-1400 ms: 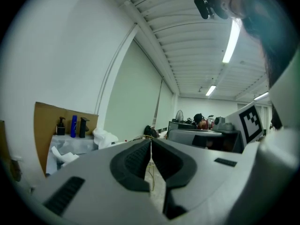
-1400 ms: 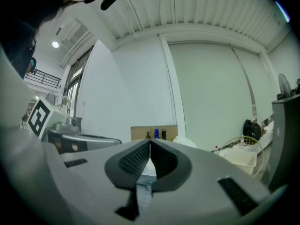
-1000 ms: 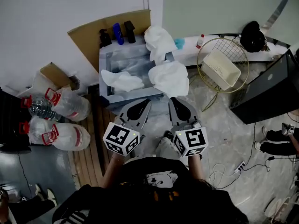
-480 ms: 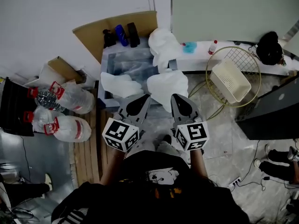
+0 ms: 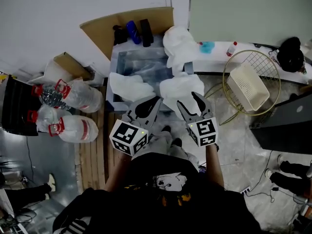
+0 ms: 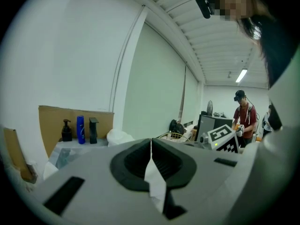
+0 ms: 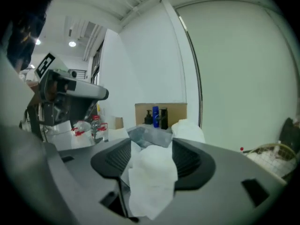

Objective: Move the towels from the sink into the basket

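The steel sink [image 5: 139, 62] stands ahead of me, with one white towel [image 5: 127, 87] draped over its front left rim. A second towel [image 5: 180, 45] is heaped at the sink's right back corner. My left gripper [image 5: 156, 101] is shut on a thin fold of white towel [image 6: 153, 175]. My right gripper [image 5: 188, 99] is at the sink's front right corner. Its jaws are opening, and a bunched white towel [image 7: 151, 172] lies loose between them. The round gold wire basket [image 5: 229, 62], with a white plastic crate [image 5: 248, 87] inside, stands to the right of the sink.
Soap bottles [image 5: 132, 32] line the sink's back edge before a cardboard sheet [image 5: 97, 29]. Large water bottles [image 5: 70, 97] lie at the left beside wooden slats [image 5: 92, 155]. A white ledge [image 5: 219, 48] runs behind the basket. A person [image 6: 243, 118] stands far right.
The right gripper's jaws have parted around its towel. Both grippers have drawn slightly back from the sink, and the left one keeps its grip.
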`<state>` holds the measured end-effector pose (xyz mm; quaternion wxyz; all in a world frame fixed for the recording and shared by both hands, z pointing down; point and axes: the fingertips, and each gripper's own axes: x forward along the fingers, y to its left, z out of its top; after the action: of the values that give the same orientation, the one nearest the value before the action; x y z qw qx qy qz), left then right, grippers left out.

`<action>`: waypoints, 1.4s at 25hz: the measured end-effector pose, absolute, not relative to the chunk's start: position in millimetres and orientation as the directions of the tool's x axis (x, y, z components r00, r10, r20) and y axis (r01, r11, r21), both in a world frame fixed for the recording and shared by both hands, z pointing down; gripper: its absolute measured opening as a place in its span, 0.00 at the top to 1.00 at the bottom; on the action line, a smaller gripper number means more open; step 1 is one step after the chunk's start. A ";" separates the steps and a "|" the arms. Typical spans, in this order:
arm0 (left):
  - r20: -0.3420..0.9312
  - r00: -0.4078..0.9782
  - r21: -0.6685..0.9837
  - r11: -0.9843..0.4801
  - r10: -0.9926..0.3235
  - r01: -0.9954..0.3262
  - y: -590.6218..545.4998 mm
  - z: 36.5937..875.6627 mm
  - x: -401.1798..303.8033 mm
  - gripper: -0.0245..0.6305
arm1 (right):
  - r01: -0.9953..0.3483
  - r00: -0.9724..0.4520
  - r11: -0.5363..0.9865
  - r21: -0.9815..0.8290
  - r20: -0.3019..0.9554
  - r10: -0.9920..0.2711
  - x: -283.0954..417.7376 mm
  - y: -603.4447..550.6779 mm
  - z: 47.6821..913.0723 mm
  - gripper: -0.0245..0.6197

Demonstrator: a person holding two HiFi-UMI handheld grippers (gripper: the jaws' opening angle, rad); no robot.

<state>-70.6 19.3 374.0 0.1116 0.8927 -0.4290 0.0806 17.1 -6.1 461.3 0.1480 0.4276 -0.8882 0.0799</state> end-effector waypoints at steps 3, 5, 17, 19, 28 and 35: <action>0.236 0.631 0.137 -0.618 -0.739 -0.774 7.7 375.3 -74.8 0.95 | -0.713 -0.619 0.697 0.075 0.399 -0.677 2.0 -18.7 479.2 0.48; 0.224 0.646 0.141 -0.632 -0.729 -0.762 0.5 372.4 -74.9 0.95 | -0.658 -0.629 0.743 0.124 0.453 -0.632 -7.4 -25.4 490.8 0.42; 0.213 0.676 0.183 -0.651 -0.706 -0.737 -38.5 379.6 -95.7 0.95 | -0.227 -0.365 0.947 0.228 0.881 -0.300 -21.4 -37.4 610.4 0.30; 0.213 0.674 0.193 -0.646 -0.707 -0.739 -45.2 382.7 -99.8 0.95 | -0.254 -0.371 0.949 0.185 0.888 -0.272 -21.1 -40.5 611.7 0.30; 0.218 0.676 0.219 -0.640 -0.704 -0.737 -62.9 394.6 -111.0 0.95 | -0.350 -0.333 0.873 0.338 0.826 -0.454 -20.8 -54.4 610.8 0.70; 0.215 0.699 0.222 -0.663 -0.682 -0.715 -74.7 398.3 -117.6 0.95 | -0.677 -0.397 0.707 0.206 0.706 -0.587 -18.1 -75.9 560.3 0.84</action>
<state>-117.6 -74.7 398.3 0.1457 0.9102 -0.3835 0.0568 -18.1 -75.9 560.3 0.3973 0.3787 -0.8340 0.0567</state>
